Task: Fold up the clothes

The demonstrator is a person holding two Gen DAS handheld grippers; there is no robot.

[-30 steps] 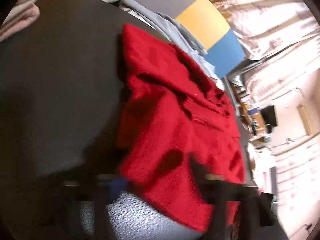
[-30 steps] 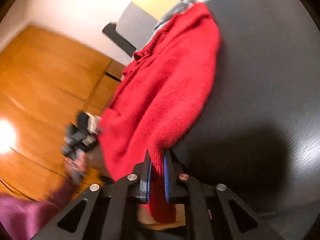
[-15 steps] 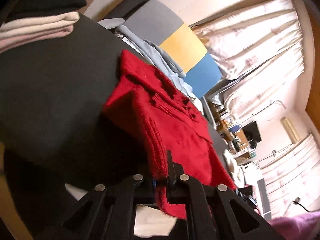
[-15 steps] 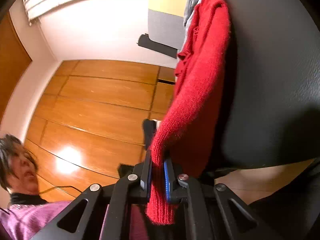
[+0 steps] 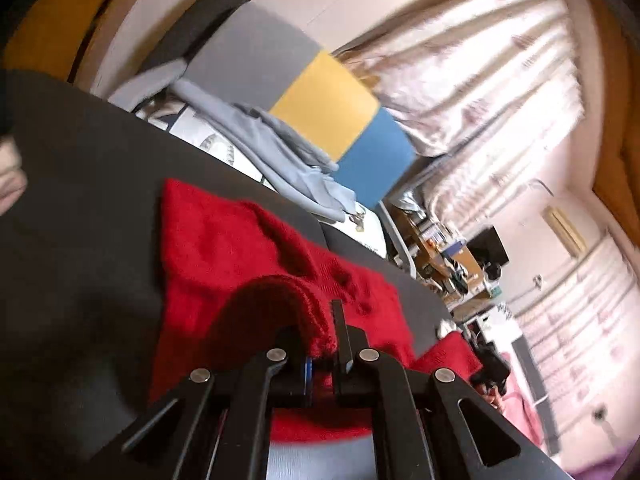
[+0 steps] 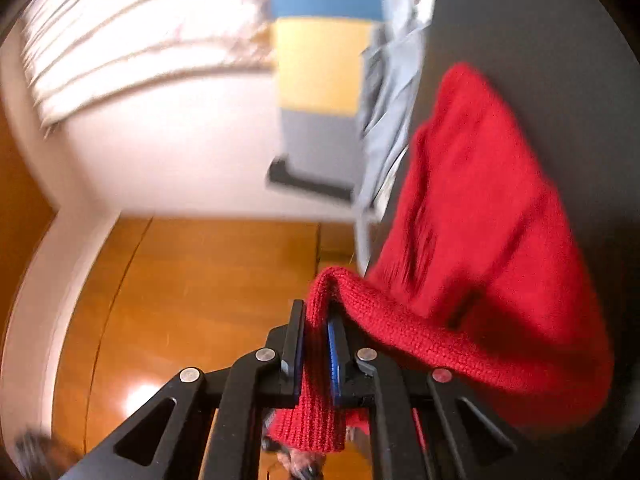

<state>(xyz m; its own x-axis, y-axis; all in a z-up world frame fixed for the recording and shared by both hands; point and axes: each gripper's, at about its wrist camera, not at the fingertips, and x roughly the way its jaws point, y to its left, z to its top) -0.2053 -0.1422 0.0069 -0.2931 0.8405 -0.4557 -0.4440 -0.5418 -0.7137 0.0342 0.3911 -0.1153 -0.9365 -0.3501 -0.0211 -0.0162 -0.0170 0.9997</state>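
Note:
A red knitted sweater (image 5: 224, 248) lies on a dark round table (image 5: 72, 184). My left gripper (image 5: 320, 340) is shut on a bunched edge of the sweater, lifted over the rest of it. In the right wrist view my right gripper (image 6: 316, 344) is shut on the ribbed hem of the same sweater (image 6: 480, 240), which hangs from the jaws and stretches back toward the table (image 6: 552, 40).
A pile of light blue clothes (image 5: 280, 144) lies on a chair with grey, yellow and blue panels (image 5: 328, 96) beyond the table. Folded pale clothes (image 5: 10, 176) sit at the table's left edge. Curtains and a wooden wall (image 6: 200, 280) are behind.
Both grippers have lifted the near edge of the sweater and carried it forward over the rest, with the cameras tilting upward. The sweater's near part now hangs raised off the table.

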